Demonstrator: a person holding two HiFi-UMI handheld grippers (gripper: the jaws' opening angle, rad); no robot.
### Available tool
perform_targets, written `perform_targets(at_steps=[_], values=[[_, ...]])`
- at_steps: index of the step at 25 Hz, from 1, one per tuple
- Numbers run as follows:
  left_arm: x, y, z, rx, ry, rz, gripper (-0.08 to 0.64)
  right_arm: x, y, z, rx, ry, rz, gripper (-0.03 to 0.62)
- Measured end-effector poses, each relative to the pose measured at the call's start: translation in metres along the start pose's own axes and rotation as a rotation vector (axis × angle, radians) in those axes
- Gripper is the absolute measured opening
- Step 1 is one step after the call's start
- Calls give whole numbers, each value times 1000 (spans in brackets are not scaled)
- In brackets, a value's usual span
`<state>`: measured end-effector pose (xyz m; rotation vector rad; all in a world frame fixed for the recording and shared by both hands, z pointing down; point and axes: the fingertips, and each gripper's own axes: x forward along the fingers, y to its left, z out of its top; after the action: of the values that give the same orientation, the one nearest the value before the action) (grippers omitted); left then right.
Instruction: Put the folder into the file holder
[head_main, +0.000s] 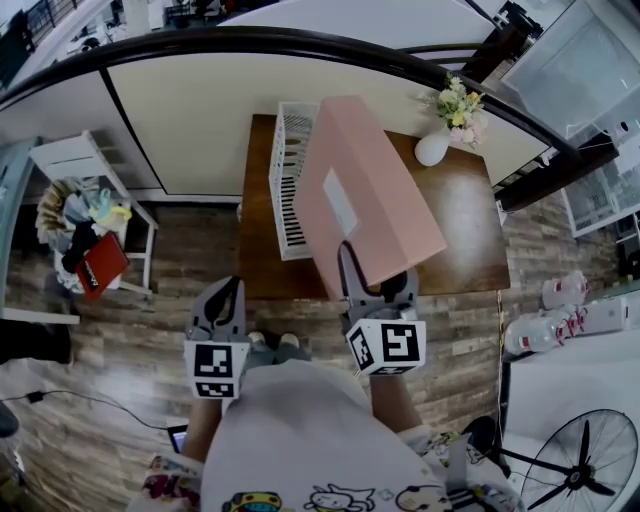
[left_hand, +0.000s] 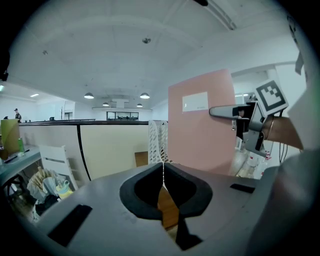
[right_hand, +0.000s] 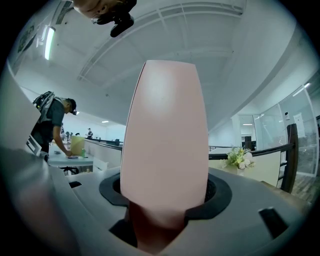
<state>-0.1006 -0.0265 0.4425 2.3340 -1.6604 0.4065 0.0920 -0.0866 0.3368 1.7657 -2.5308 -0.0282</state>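
Folder upright in lifted right tool

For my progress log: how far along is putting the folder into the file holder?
Done: the flat pink folder is up off the brown wooden table, clamped in the jaws of the right gripper. In hand: it is held tilted next to the white slotted file holder, not inside it. Left: lowering it into a slot and releasing. The left gripper is shut on nothing.

We see bright, even light from ceiling lamps. Fisheye bending darkens every view's corners, and the close pink folder looks soft.
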Motion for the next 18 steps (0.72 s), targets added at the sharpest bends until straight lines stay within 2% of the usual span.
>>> perform_targets(at_steps=[9,18], values=[[1,10,-3,-10,14,9,9,11,9,9,15,2,6,268],[8,20,-7,-11,31,5,9,40,15,0,19,-1,-8,268]])
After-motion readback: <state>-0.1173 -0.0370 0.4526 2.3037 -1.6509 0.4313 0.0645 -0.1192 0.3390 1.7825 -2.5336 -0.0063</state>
